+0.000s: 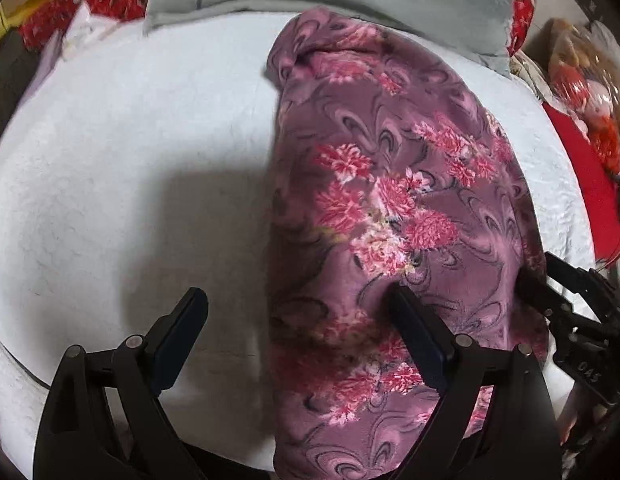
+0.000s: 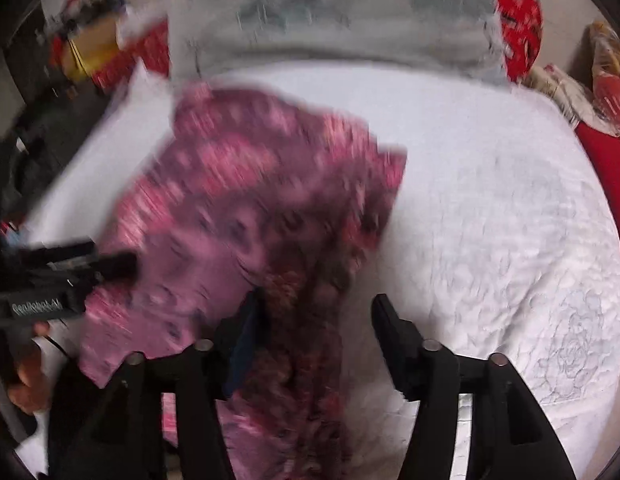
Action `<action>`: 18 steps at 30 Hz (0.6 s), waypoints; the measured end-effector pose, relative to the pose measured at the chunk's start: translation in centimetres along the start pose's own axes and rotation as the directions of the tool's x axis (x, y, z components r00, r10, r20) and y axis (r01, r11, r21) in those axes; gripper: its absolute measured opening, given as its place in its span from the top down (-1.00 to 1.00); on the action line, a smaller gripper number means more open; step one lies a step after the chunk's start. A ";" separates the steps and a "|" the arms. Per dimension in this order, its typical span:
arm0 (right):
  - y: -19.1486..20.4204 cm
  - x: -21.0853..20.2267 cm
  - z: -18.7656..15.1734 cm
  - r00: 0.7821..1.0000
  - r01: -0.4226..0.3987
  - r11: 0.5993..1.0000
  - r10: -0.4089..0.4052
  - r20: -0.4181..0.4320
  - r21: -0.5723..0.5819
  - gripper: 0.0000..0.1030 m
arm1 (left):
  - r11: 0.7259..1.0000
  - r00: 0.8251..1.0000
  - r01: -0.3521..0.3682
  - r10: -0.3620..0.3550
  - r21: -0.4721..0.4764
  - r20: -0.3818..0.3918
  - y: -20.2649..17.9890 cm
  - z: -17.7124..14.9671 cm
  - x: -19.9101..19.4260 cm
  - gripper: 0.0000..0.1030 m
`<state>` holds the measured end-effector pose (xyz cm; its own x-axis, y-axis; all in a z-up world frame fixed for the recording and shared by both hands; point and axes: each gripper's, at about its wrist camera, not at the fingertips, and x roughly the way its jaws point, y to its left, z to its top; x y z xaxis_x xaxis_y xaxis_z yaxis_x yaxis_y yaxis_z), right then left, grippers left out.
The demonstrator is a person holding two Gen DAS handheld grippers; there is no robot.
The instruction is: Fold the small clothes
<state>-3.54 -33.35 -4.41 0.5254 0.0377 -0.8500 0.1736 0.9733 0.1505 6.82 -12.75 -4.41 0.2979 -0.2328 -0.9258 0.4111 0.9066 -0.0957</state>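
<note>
Both claws gape unclenched: left claw (image 1: 298, 312) over the garment's (image 1: 397, 208) left edge, right claw (image 2: 315, 312) at its right edge on the bed (image 1: 110, 160).

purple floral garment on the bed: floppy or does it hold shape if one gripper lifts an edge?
Likely floppy: the purple floral garment lies in soft rolls and creases on the white quilt. Its fleecy nap probably grips rather than slips. Looks light, so it should drape.
</note>
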 end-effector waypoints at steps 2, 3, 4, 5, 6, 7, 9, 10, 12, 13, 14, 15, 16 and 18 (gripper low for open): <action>-0.5 -1.0 1.2 0.999 -0.040 0.998 0.038 0.032 0.042 -0.18 | 0.998 0.999 0.043 -0.043 -0.036 0.023 0.7 0.9 -0.8 -0.82; -0.9 -1.4 1.8 0.997 -0.056 0.997 0.053 0.057 0.061 -0.18 | 0.998 0.998 0.047 -0.046 -0.042 0.036 0.9 1.5 -1.2 -0.81; -1.2 -1.7 2.6 0.995 -0.068 0.994 0.061 0.080 0.086 -0.18 | 0.998 0.998 0.049 -0.047 -0.044 0.047 1.0 2.5 -1.5 -0.81; -1.9 -1.8 3.9 0.993 -0.082 0.988 0.070 0.097 0.127 -0.19 | 0.998 0.997 0.052 -0.050 -0.045 0.051 1.0 3.3 -1.6 -0.81; -2.2 -1.6 4.8 0.992 -0.093 0.983 0.077 0.105 0.157 -0.20 | 0.997 0.997 0.059 -0.057 -0.050 0.051 1.0 4.3 -1.6 -0.82; -2.8 -1.1 5.9 0.990 -0.106 0.974 0.086 0.111 0.198 -0.20 | 0.996 0.996 0.072 -0.069 -0.049 0.054 0.8 5.3 -1.6 -0.81; -3.8 0.4 7.5 0.990 -0.115 0.957 0.090 0.105 0.265 -0.20 | 0.997 0.996 0.066 -0.064 -0.040 0.060 0.5 7.3 -1.1 -0.81; -4.4 1.6 8.3 0.991 -0.117 0.946 0.092 0.096 0.303 -0.20 | 0.998 0.997 0.053 -0.051 -0.033 0.062 0.2 8.5 -0.7 -0.81; -5.0 3.5 9.3 0.993 -0.115 0.930 0.097 0.069 0.349 -0.19 | 0.999 0.998 0.031 -0.029 -0.026 0.054 -0.3 10.4 0.3 -0.81; -5.1 4.5 9.7 0.994 -0.111 0.926 0.098 0.053 0.361 -0.01 | 0.999 0.999 0.021 -0.020 -0.026 0.050 -0.7 11.3 0.8 -0.81; -5.0 5.0 10.0 0.993 -0.121 0.927 0.111 0.050 0.355 0.25 | 1.000 0.999 0.017 -0.016 -0.022 0.047 -0.9 12.2 1.4 -0.81; -4.6 5.4 10.4 0.991 -0.131 0.936 0.123 0.046 0.328 0.67 | 1.000 0.999 0.010 -0.009 -0.019 0.049 -0.6 12.7 1.9 -0.81; -4.2 5.2 10.5 0.992 -0.123 0.946 0.110 0.059 0.302 0.74 | 1.000 0.999 -0.004 0.005 -0.015 0.052 -0.7 13.4 2.5 -0.81; -4.2 4.7 10.9 0.988 -0.135 0.955 0.107 0.116 0.266 0.77 | 0.999 0.998 -0.040 0.040 -0.016 0.049 -0.9 14.8 4.0 -0.82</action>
<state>7.26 -39.71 -3.52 0.6338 0.1152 -0.7649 0.3162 0.8639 0.3921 20.36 -19.71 -2.65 0.3559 -0.2130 -0.9100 0.3848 0.9207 -0.0650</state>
